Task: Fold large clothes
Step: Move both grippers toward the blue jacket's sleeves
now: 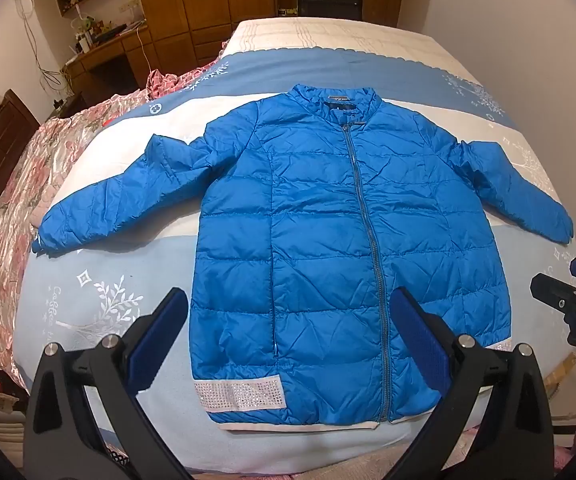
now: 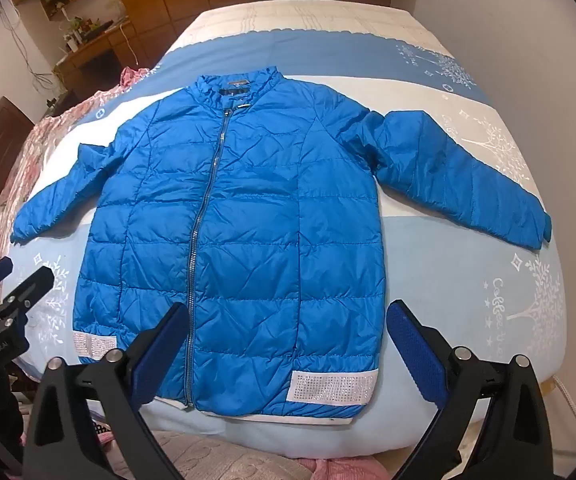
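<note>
A bright blue quilted puffer jacket (image 1: 327, 240) with a grey front zipper is lying flat and zipped across the middle of both frames, sleeves spreading toward the left and right edges, collar toward the top. It is resting on a bed covered with a blue-and-white patterned quilt (image 1: 100, 300). The left tool (image 1: 288, 330) is hovering at the bottom centre of its view, fingers spread wide and gripping nothing. The right tool (image 2: 288, 342) is hovering likewise, open and empty.
</note>
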Demonstrator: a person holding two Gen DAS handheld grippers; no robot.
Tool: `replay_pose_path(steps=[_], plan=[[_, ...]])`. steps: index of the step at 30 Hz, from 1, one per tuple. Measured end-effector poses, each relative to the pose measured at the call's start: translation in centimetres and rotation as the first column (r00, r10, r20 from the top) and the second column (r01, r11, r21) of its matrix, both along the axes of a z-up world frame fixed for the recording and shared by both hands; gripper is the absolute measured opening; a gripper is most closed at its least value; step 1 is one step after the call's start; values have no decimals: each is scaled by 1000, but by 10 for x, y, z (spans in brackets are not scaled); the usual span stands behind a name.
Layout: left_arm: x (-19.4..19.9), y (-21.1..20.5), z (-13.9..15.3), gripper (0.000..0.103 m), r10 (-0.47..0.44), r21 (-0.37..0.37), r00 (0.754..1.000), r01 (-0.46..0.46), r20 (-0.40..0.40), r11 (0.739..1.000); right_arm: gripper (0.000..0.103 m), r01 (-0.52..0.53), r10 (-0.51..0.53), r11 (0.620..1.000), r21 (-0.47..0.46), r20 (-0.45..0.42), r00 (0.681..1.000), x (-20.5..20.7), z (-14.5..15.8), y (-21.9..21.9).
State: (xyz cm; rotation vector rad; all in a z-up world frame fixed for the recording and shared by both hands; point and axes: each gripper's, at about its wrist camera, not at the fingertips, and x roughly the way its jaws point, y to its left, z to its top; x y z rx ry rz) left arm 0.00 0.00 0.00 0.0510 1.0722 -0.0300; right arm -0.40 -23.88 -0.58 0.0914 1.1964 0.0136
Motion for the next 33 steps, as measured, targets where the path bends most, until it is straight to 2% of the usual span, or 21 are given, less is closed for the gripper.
replay_pose_path(steps=[17,22,27,29,31,33], plan=[[0,0,0,100,-4,5,1000,5,-1,1000,99,8,-8,1000,10,4,1000,1,-3,-4],[9,-6,-5,100,-23,-7,1000,23,0,1000,99,33,-34,999,21,61,998,2,-8,-22],[35,-37,-24,100,-108,-22,994,108,8,994,99,105,-110,992,71,59,992,16,-35,-81],[52,-57,-30,100,-153,-35,988,153,-5,988,99,170,-176,982,77,81,981,21,-40,-119],[70,-81,-34,100,-190,-15,982,190,-5,982,99,230,-240,969,92,115,964,27,-45,-165],[92,-110,-35,100,-222,-2,975,222,10,975,99,299,-313,946,126,113,943,35,-52,-219]])
